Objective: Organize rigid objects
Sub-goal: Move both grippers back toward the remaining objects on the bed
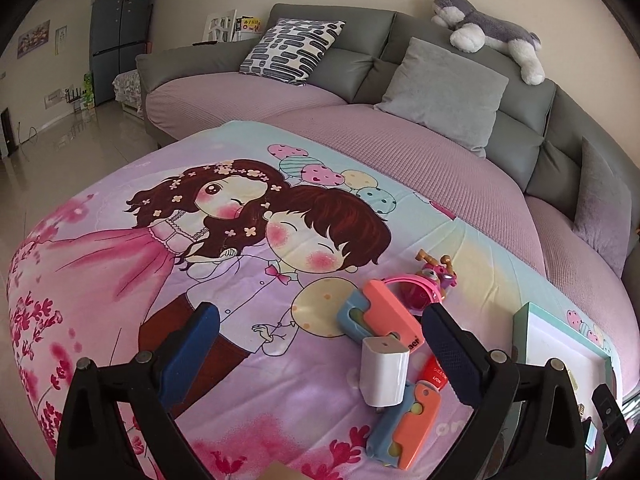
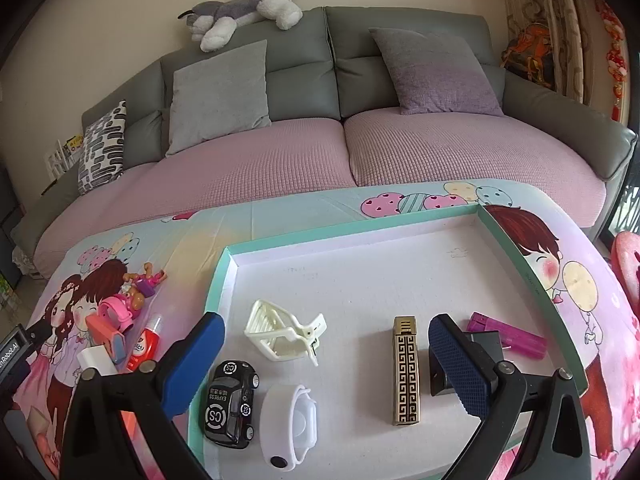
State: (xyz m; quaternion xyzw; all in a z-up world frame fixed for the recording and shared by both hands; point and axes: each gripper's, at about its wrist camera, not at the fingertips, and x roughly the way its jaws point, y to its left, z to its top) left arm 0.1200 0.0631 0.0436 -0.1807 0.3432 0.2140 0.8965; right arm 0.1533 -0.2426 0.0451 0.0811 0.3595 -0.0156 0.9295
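Cartoon-print cloth [image 2: 280, 216] — on it a teal-rimmed tray [image 2: 218, 288], white charger [image 1: 384, 372], toys.

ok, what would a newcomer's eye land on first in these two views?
Probably the cartoon-print bedsheet covering the table, with the grey sofa behind it. Next, the teal-rimmed tray holding a black toy car, white hair clip and gold lighter. Left of it sits a pile of unsorted small items, white charger in front.

In the tray [image 2: 516, 236] lie one toy car [image 2: 230, 402], one white watch [image 2: 290, 420], one cream hair clip [image 2: 282, 334], one gold lighter [image 2: 405, 372] and one purple lighter [image 2: 508, 334]; outside it lie two orange-and-blue folding toys [image 1: 380, 320], one white charger [image 1: 382, 372] and one red bottle [image 2: 146, 344].
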